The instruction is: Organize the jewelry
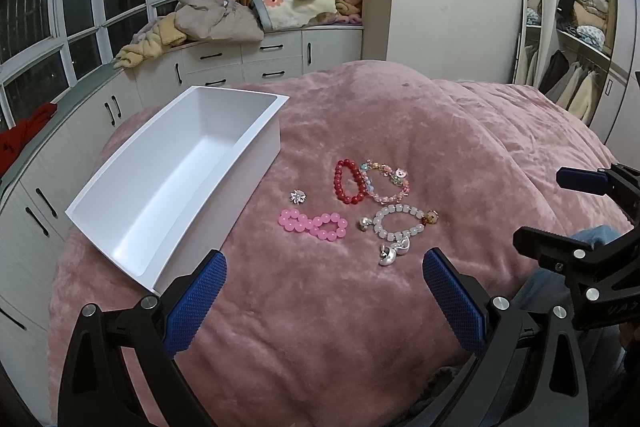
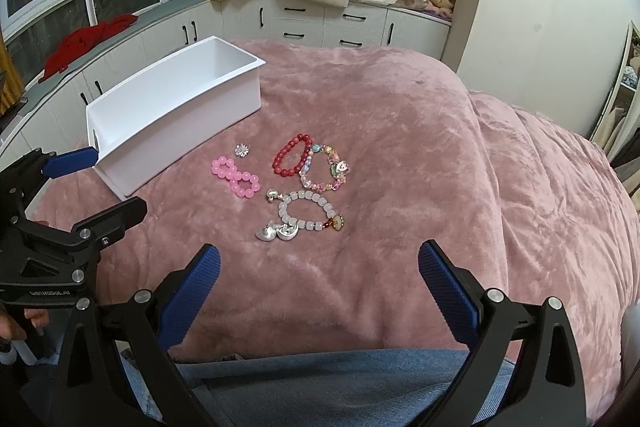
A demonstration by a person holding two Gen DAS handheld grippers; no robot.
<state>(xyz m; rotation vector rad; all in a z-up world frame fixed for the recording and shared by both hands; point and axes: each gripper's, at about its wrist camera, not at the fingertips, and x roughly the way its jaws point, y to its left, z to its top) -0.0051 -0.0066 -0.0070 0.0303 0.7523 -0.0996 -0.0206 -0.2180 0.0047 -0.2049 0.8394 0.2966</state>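
While nothing is yet picked up, I hold my left gripper [image 1: 324, 281] and right gripper [image 2: 319, 275] spread wide and empty, low over the pink bed cover [image 2: 420, 147]. Jewelry lies in a cluster on it: pink bracelet [image 1: 314, 225], red bracelet [image 1: 349, 182], multicolor bracelet [image 1: 386, 181], white bracelet [image 1: 396, 225] with silver charms, small silver ring [image 1: 298, 197]. White box [image 1: 180, 179] sits just left of them, empty. Judged step: first pick. Next move calls for lowering onto one bracelet, probably the pink, nearest the box.
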